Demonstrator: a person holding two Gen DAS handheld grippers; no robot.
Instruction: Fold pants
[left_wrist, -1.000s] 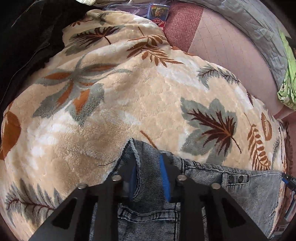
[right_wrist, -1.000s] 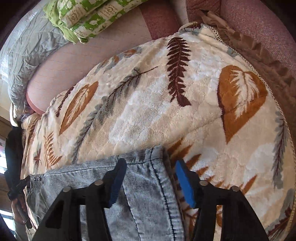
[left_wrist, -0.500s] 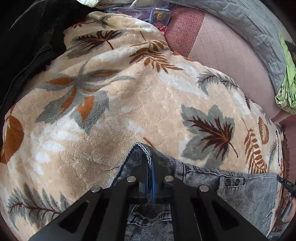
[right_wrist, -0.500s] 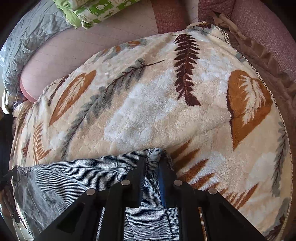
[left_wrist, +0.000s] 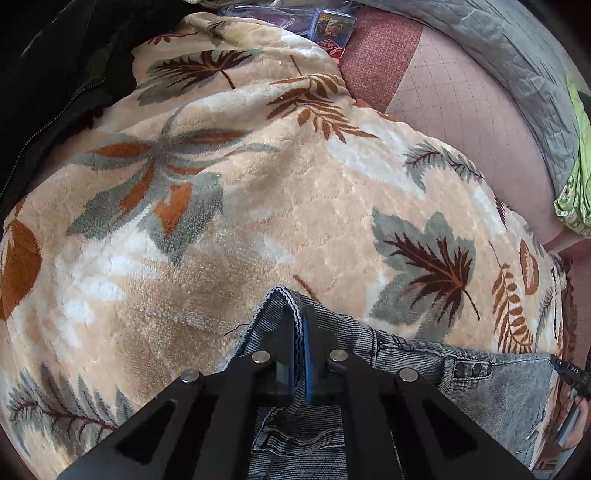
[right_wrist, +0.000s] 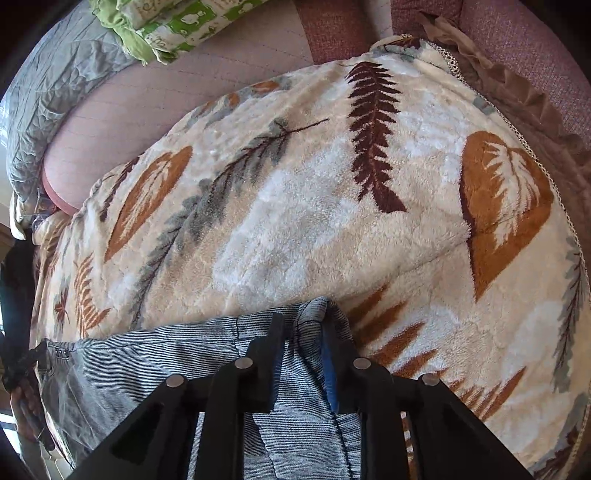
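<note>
Grey denim pants (left_wrist: 498, 384) lie at the near edge of a cream blanket with a leaf print (left_wrist: 258, 221). My left gripper (left_wrist: 299, 317) is shut on a raised corner of the denim, which is pinched thin between its blue pads. In the right wrist view the pants (right_wrist: 147, 362) stretch off to the left. My right gripper (right_wrist: 303, 332) holds the other corner. Its jaws are opening, and the bunched denim between them still touches both pads. The blanket (right_wrist: 314, 221) fills the rest of that view.
A black jacket (left_wrist: 55, 74) lies at the blanket's far left. A small printed box (left_wrist: 332, 29) sits beyond it. A pink quilted surface (left_wrist: 461, 122), a grey quilt (left_wrist: 517, 48) and a green patterned cloth (right_wrist: 177, 26) border the far side.
Both grippers stood open around the denim corners a second ago and have closed on them. The right jaws have since widened a little. Neither hand has shifted much.
</note>
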